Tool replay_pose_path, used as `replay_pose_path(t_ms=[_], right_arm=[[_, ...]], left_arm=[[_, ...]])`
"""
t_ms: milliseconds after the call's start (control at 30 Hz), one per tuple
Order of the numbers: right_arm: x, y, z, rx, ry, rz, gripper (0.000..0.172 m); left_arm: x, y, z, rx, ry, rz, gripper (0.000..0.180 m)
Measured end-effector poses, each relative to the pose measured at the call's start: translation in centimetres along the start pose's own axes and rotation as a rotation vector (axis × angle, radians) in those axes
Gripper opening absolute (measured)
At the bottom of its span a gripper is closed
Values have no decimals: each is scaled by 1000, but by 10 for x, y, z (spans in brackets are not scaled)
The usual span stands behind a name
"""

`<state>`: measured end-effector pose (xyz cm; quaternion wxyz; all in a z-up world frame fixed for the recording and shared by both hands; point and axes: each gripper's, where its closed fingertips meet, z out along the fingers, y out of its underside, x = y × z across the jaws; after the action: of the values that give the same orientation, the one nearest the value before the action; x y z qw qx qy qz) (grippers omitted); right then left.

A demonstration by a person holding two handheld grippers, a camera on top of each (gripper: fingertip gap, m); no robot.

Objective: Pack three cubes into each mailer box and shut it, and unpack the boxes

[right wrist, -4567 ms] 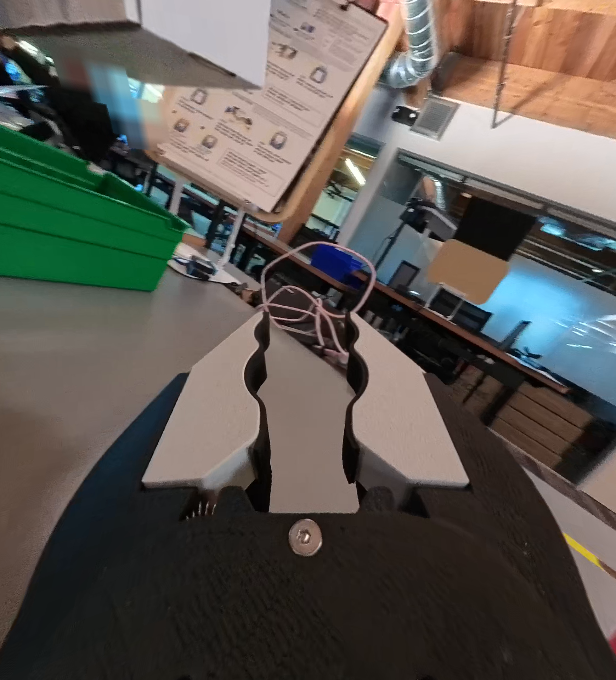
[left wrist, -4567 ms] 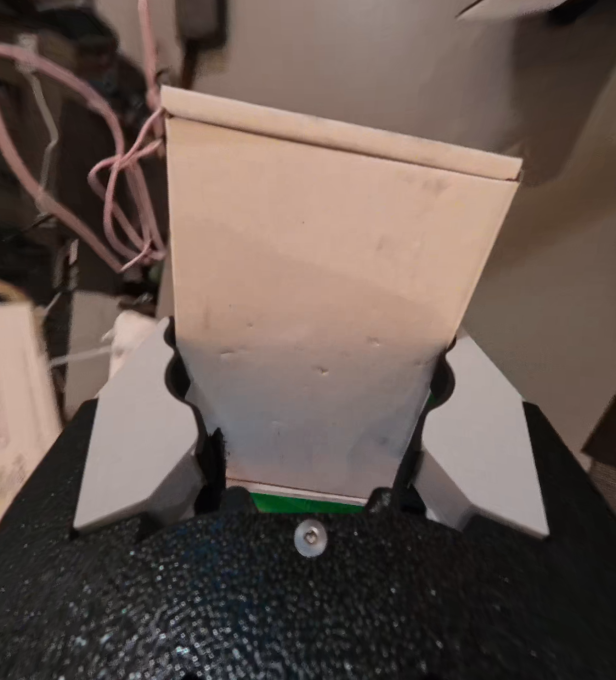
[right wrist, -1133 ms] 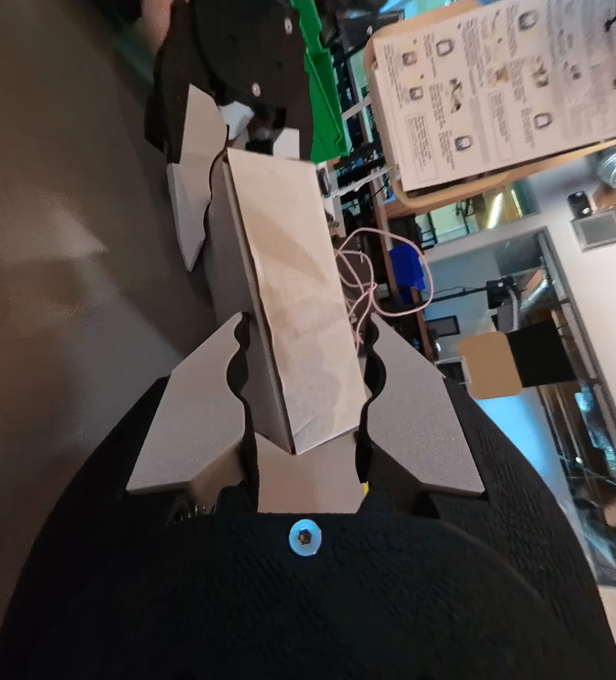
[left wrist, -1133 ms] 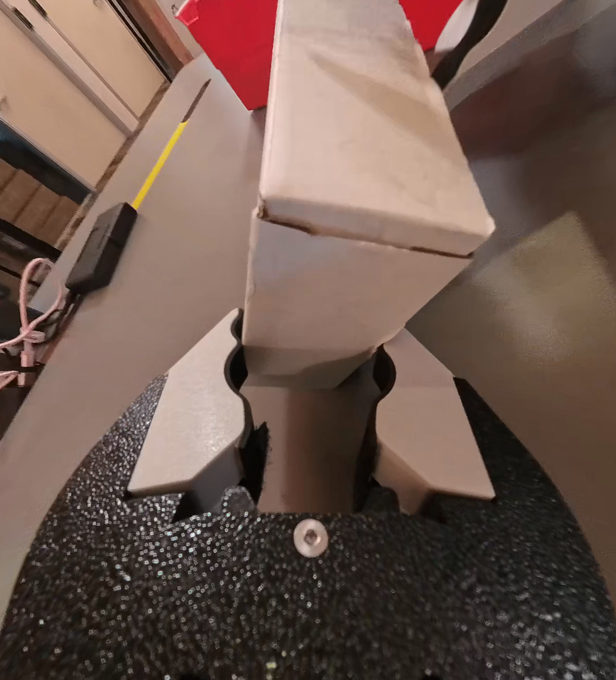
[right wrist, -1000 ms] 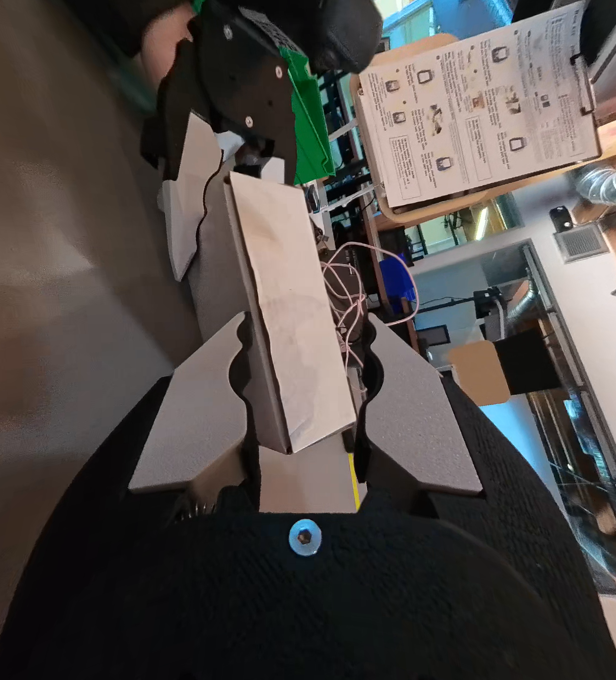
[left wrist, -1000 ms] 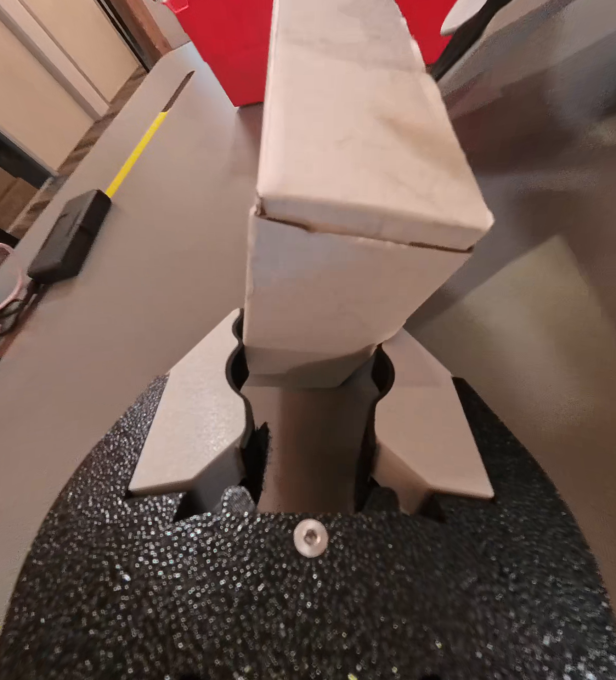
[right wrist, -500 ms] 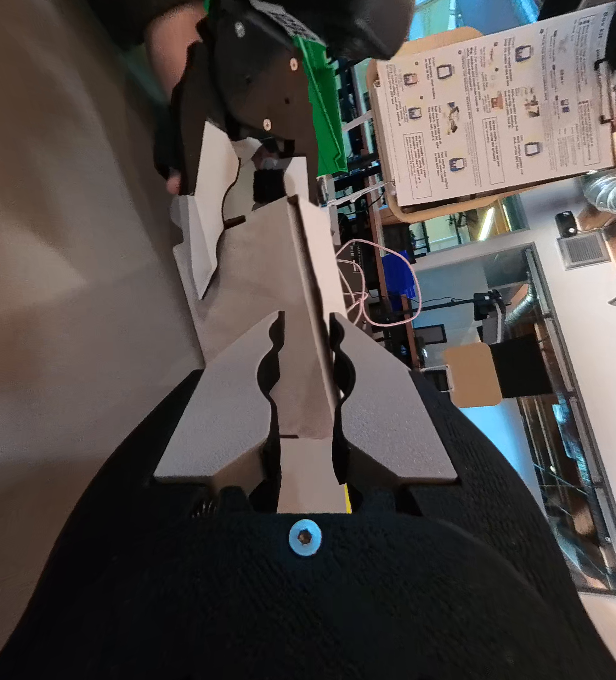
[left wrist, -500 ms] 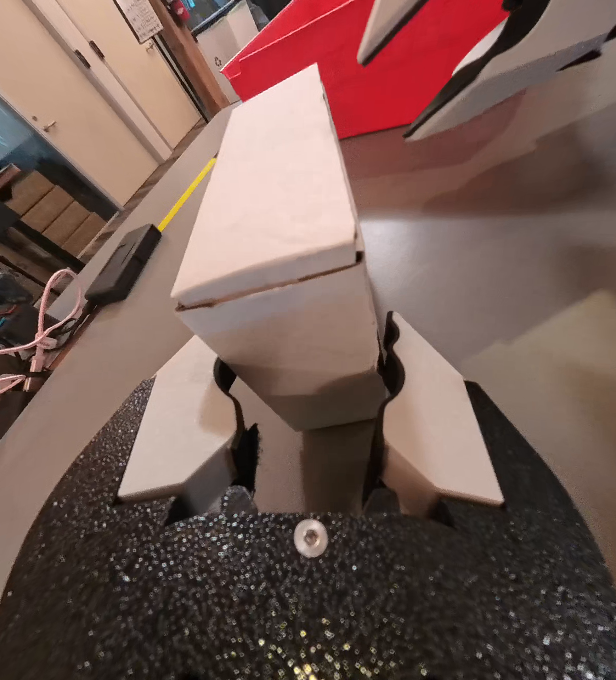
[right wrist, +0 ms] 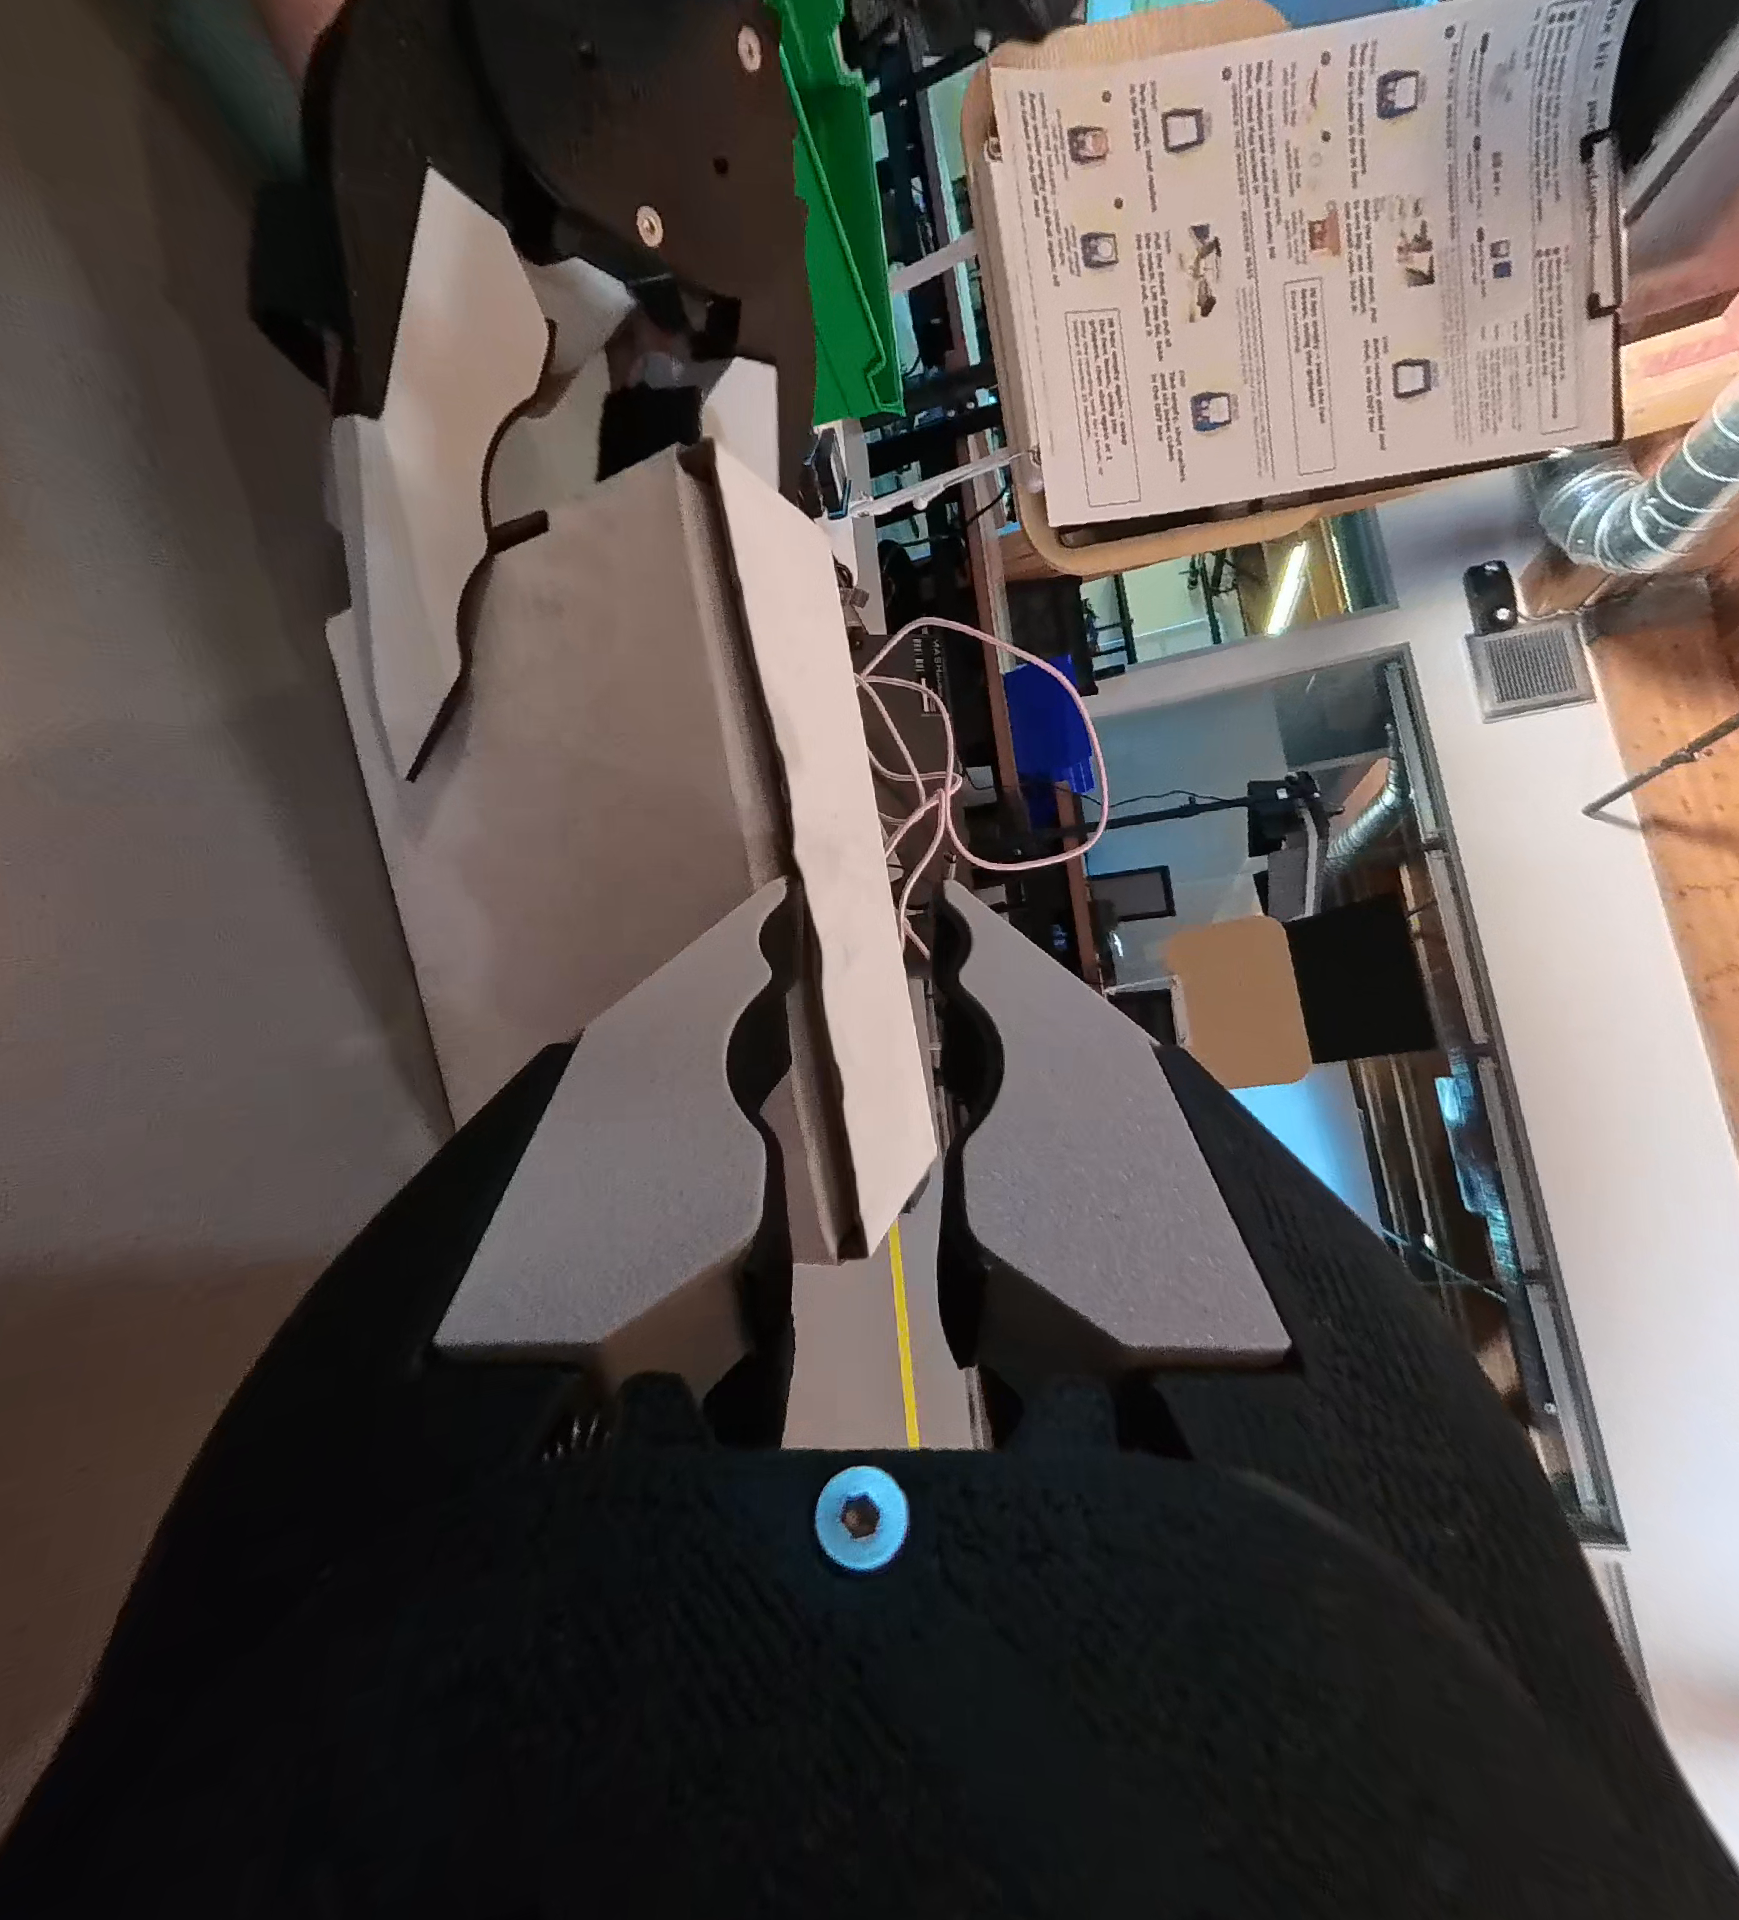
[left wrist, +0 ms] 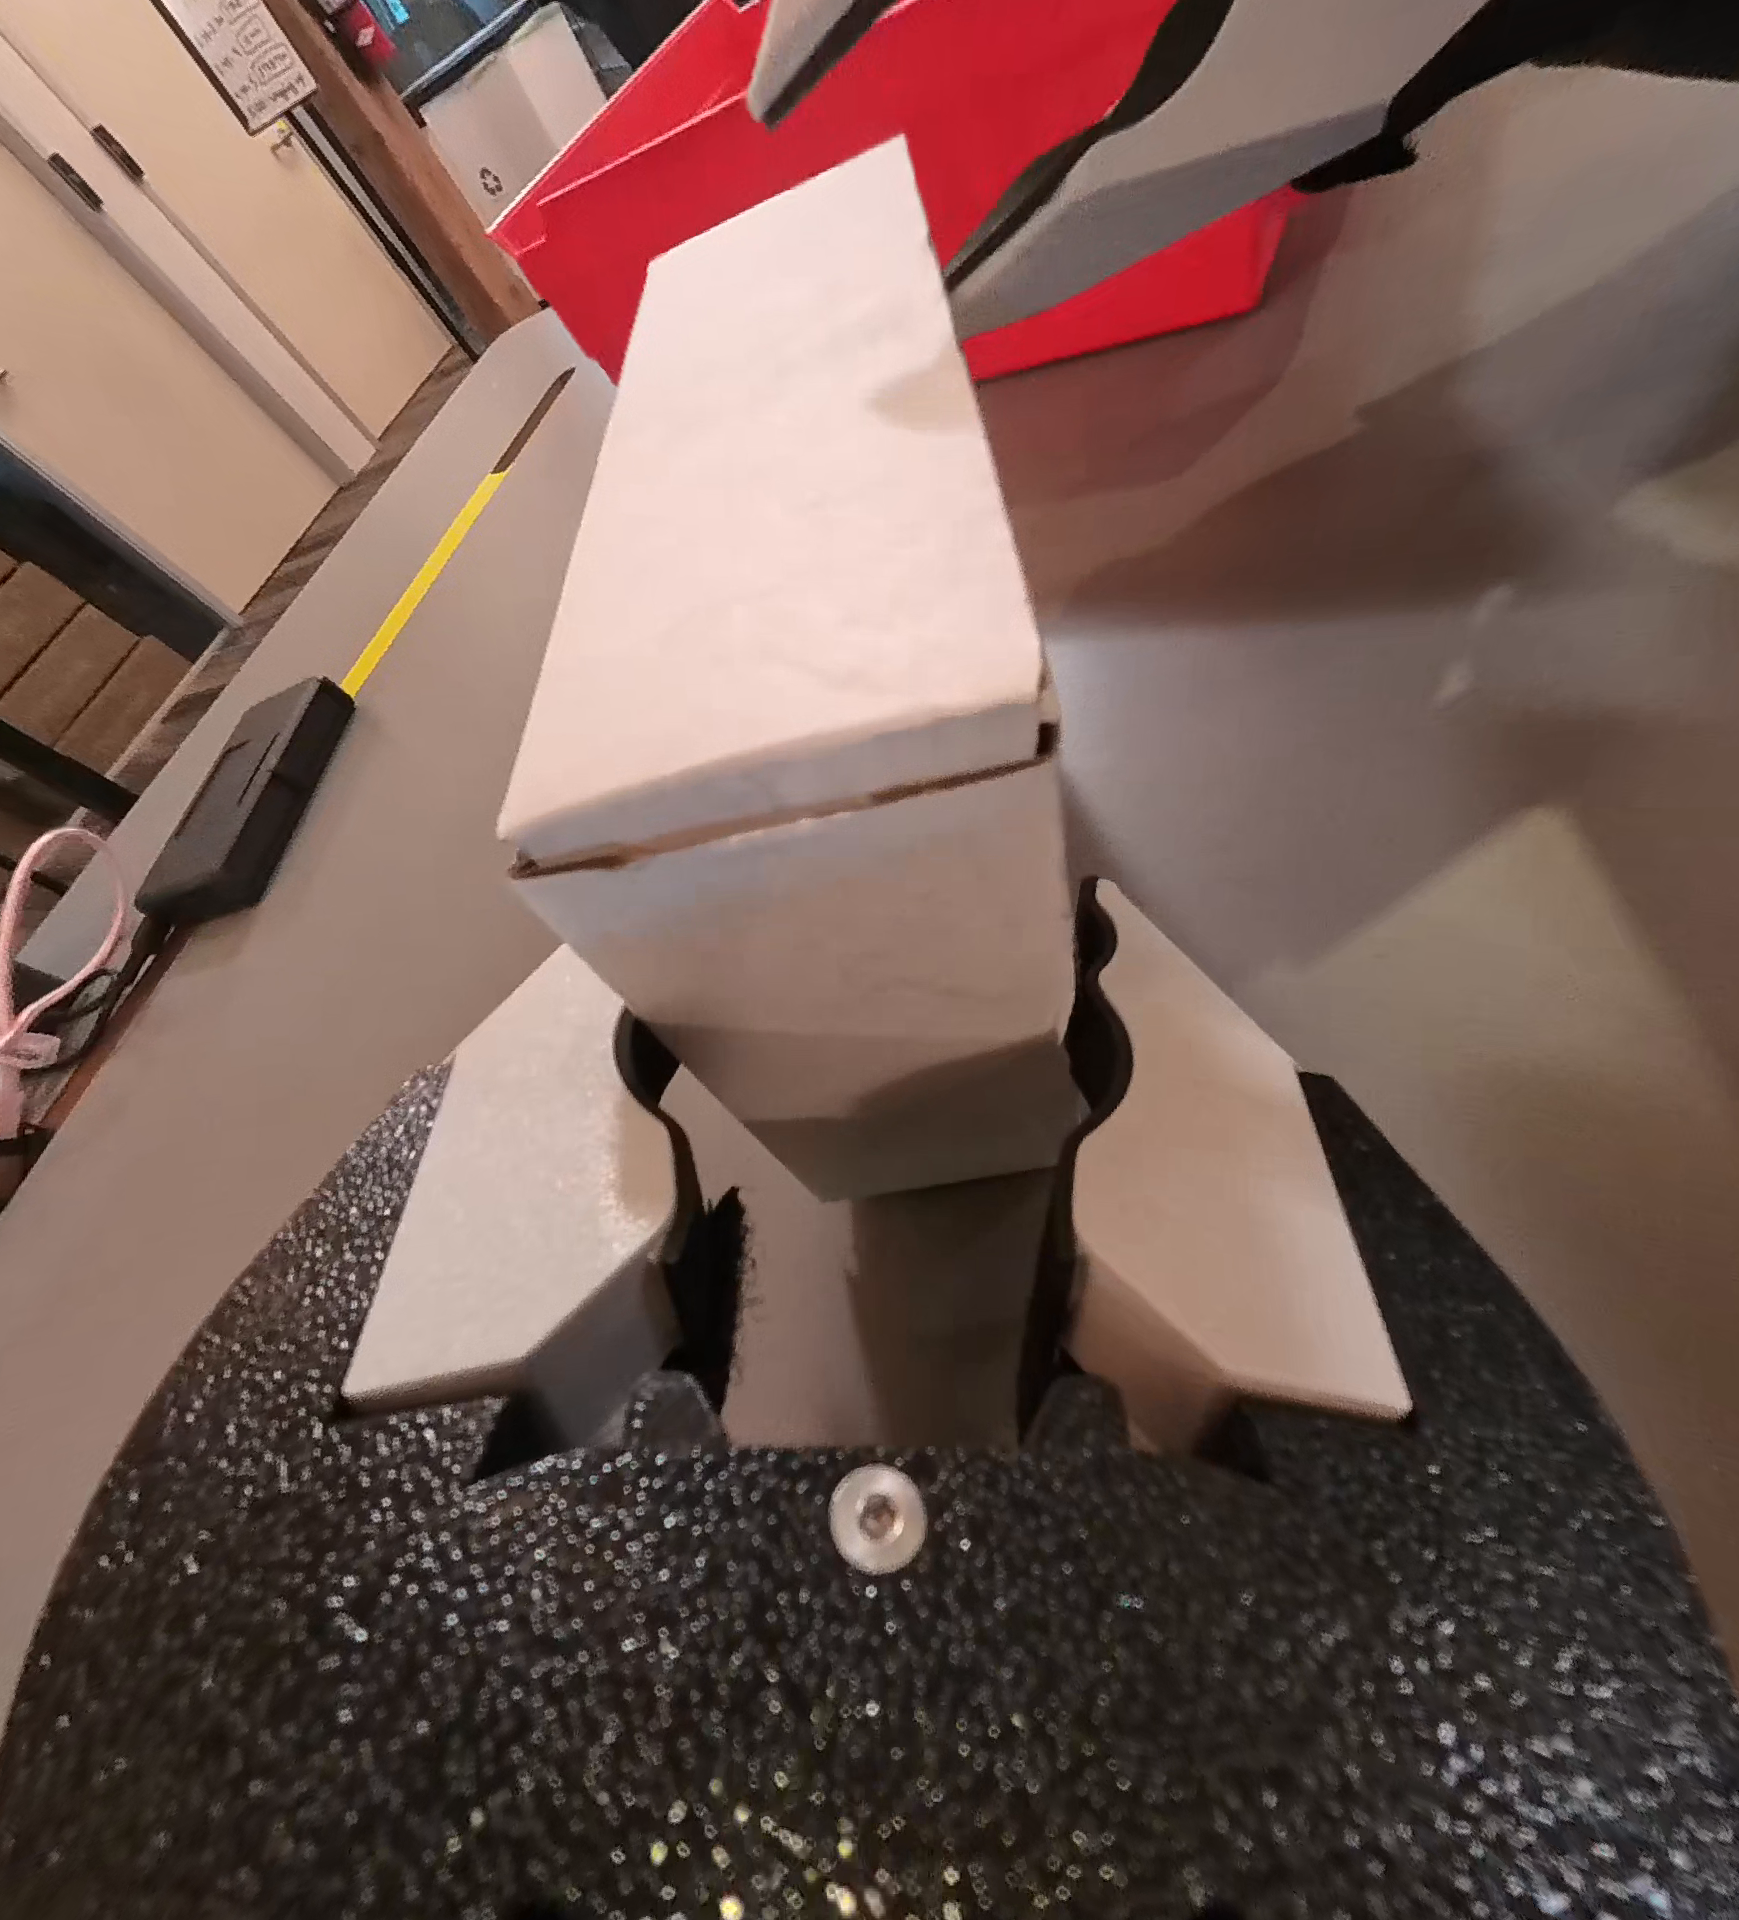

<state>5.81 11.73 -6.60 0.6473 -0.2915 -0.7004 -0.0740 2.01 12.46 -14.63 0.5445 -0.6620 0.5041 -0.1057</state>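
Centre frame, the left gripper point(left wrist: 870, 997) stands wide, its fingers hugging the white mailer box point(left wrist: 792, 582). The right gripper point(right wrist: 865, 1039), nearly closed, pinches the box's lid flap point(right wrist: 854, 987).

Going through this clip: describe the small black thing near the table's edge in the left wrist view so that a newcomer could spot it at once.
Start at the grey table and follow its left edge towards the yellow floor line. There lies a flat black box, left of the white mailer box. It is the only dark item on the tabletop, with pink cables hanging beside it.
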Motion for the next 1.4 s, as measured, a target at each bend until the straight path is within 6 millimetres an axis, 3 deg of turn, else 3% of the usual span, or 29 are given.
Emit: replay_pose_path(t_ms=[233,333,467,600,733,800,867,1067,1133,1267,1400], right_arm=[[-6,-4,-4,-66,-54,-136,16],[-11,-1,-3,-127,-74,-218,3],[-6,-4,-7,-121,-93,-132,1],[8,-11,-20,-86,-89,-35,0],[-1,-1,-19,-131,-142,-3,0],[-2,-1,-21,-134,-181,60,2],[-10,4,-25,-165,-268,155,1],[-7,6,-19,-174,-240,201,1],[-6,6,-18,-188,-234,222,1],[-4,7,-18,-219,-232,256,1],[-4,1,-15,-240,-234,280,0]], left_arm=[[5,-7,-1,7,-19,86,75],[3,-9,-1,8,-49,126,74],[-3,-4,-1,-31,-110,240,74],[-5,-4,1,-76,-196,458,74],[-16,0,-4,-144,-297,691,73],[-14,4,-3,-190,-330,948,71],[-11,4,0,-204,-354,1034,72],[-21,9,-6,-193,-357,709,84],[-16,7,-16,-162,-310,571,98],[0,11,-38,-125,-286,453,96],[21,-22,-48,25,-304,349,96]])
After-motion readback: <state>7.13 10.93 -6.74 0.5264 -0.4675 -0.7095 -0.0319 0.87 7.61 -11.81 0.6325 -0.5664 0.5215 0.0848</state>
